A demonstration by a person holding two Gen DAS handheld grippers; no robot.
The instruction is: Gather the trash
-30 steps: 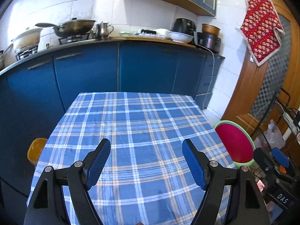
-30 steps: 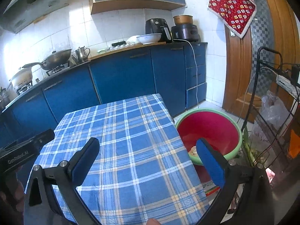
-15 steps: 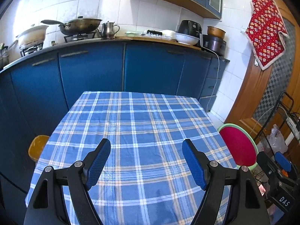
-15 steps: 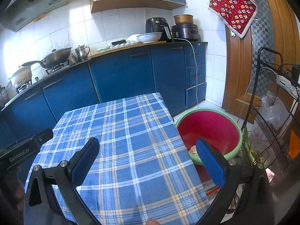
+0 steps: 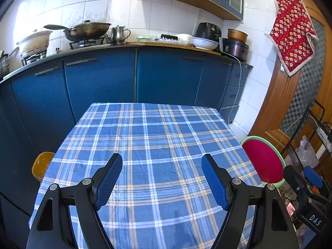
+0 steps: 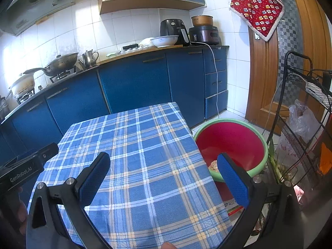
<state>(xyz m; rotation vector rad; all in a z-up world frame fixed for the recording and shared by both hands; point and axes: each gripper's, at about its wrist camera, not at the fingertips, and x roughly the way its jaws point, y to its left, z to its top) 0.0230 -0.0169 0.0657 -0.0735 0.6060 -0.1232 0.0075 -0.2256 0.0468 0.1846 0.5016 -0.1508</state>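
A run of blue kitchen cabinets (image 5: 103, 78) fills the far side of the room under a white tiled wall, with a dark worktop along its top. A wooden door (image 6: 267, 68) stands at the far right, and a red flowered cloth (image 5: 292, 31) hangs beside its top edge.

Nearer, a table covered by a blue checked tablecloth (image 5: 149, 149) takes up the middle of both views. No loose litter shows on the cloth.

On the floor just right of the table sits a red basin with a green rim (image 6: 230, 143). A pale scrap of trash (image 6: 213, 165) lies in its near part, partly hidden behind a gripper pad; what it is cannot be told. A black wire rack (image 6: 300, 108) stands at the far right, with a clear plastic bag (image 6: 300, 120) on it. On the floor left of the table is a small orange bin (image 5: 41, 165).

On the worktop, from left to right, stand a white pot (image 5: 34, 42), a dark wok (image 5: 87, 30), a metal kettle (image 5: 119, 34), a white bowl (image 5: 204, 43), a black air fryer (image 5: 208, 30) and a rice cooker (image 5: 235, 45) with a white cord hanging down.

The left gripper (image 5: 161, 167) hangs over the near part of the table, its blue pads spread wide with nothing between them. The right gripper (image 6: 164, 167) hangs over the table's near right edge, likewise spread wide and empty, its right pad in front of the basin.
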